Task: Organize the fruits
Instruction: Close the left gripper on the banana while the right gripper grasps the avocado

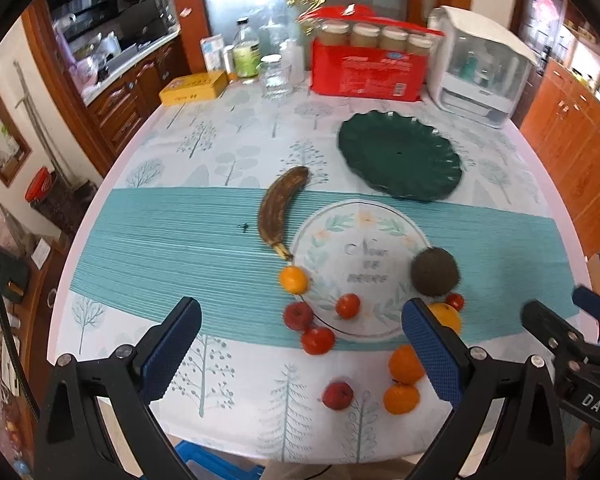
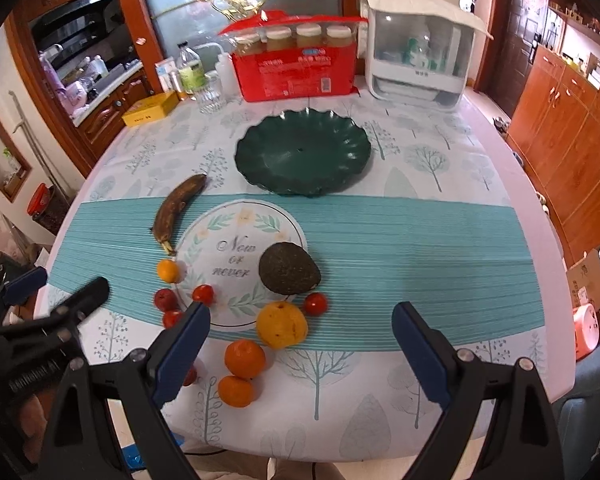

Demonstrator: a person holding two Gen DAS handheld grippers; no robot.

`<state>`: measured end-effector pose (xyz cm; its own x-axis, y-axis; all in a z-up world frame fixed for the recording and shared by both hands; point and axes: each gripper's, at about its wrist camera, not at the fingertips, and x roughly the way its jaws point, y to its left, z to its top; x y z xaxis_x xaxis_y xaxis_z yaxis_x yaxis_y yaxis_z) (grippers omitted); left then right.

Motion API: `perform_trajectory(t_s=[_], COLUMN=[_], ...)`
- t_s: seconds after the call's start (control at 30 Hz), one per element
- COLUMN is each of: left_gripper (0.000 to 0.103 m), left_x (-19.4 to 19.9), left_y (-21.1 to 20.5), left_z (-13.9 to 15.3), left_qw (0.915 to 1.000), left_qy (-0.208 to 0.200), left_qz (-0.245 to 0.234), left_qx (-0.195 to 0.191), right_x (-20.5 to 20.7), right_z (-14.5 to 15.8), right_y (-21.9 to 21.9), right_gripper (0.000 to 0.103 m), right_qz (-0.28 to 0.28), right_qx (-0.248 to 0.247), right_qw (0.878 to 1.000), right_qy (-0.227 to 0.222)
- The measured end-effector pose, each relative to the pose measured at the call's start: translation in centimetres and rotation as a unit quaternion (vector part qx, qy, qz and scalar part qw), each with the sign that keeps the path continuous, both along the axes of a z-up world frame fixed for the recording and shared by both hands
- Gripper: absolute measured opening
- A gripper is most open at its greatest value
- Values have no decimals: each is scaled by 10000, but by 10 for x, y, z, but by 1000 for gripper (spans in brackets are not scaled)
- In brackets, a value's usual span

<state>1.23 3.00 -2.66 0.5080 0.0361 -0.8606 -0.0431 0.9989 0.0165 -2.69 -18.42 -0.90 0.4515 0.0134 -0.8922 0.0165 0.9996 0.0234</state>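
We are holding the left gripper (image 1: 300,344) and the right gripper (image 2: 300,354) side by side above the near table edge, both with jaws spread wide and carrying nothing, which we judge to be a ready stance before any pick. Just ahead of them the fruit is lying scattered on the tablecloth (image 2: 440,248): small red fruits (image 1: 318,340), oranges (image 2: 245,358), a yellow citrus (image 2: 282,325), a dark avocado (image 2: 289,268) and a browned banana (image 2: 178,206) further out to the left. Beyond these the green plate (image 2: 340,148) is sitting bare, apparently set there as the collecting point. We are judging the task as not yet begun.
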Motion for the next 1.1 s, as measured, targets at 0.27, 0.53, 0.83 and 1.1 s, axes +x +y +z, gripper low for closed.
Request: perform_trajectory(t_s=[0.27, 0.53, 0.83, 1.1], left_gripper=[100, 100, 100, 100], left_x=[65, 123, 157, 179], left_y=[43, 67, 71, 70], left_z=[-40, -87, -115, -128], left_qw=[9982, 9962, 9949, 9945], left_qy=[295, 726, 937, 1011], left_qz=[340, 341, 189, 11], left_qx=[391, 331, 325, 257], right_x=[30, 58, 76, 95], right_z=[-36, -74, -96, -120], right_y=[-11, -14, -3, 8], right_gripper=[93, 93, 93, 93], right_qz=[-269, -371, -256, -2], right_qx=[-139, -104, 417, 361], right_qw=[9990, 9970, 9955, 9951], right_qy=[326, 669, 810, 921])
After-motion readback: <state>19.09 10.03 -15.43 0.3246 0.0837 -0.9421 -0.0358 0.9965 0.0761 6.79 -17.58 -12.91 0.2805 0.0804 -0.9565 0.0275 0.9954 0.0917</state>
